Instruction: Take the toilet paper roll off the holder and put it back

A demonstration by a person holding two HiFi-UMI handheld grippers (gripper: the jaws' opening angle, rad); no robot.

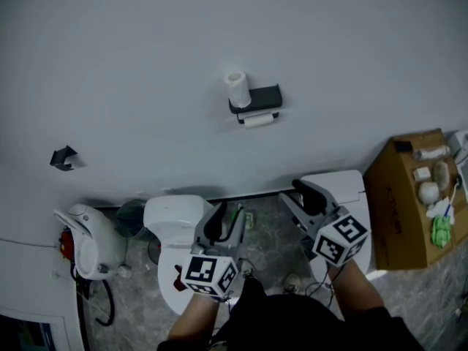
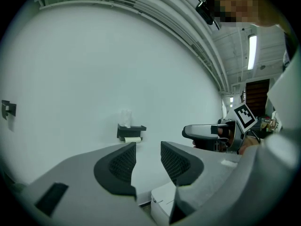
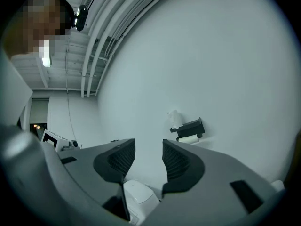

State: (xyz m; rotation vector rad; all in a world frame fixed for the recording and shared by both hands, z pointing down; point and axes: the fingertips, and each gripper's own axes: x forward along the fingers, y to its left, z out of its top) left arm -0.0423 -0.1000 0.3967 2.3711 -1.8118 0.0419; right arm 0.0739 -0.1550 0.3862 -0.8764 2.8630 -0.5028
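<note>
Cardboard box (image 1: 395, 203) holds small white and green items; toilet paper roll (image 1: 257, 121) hangs in its wall holder (image 1: 257, 98), well apart from your left gripper (image 2: 148, 160) and right gripper (image 3: 148, 158), whose jaws stand parted and empty.

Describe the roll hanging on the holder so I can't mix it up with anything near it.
On the pale wall above the toilet there is one black holder. The roll hangs right beneath it. It lies level under the holder, unlike the white cylinder, which stands upright on top at the holder's left end.
</note>
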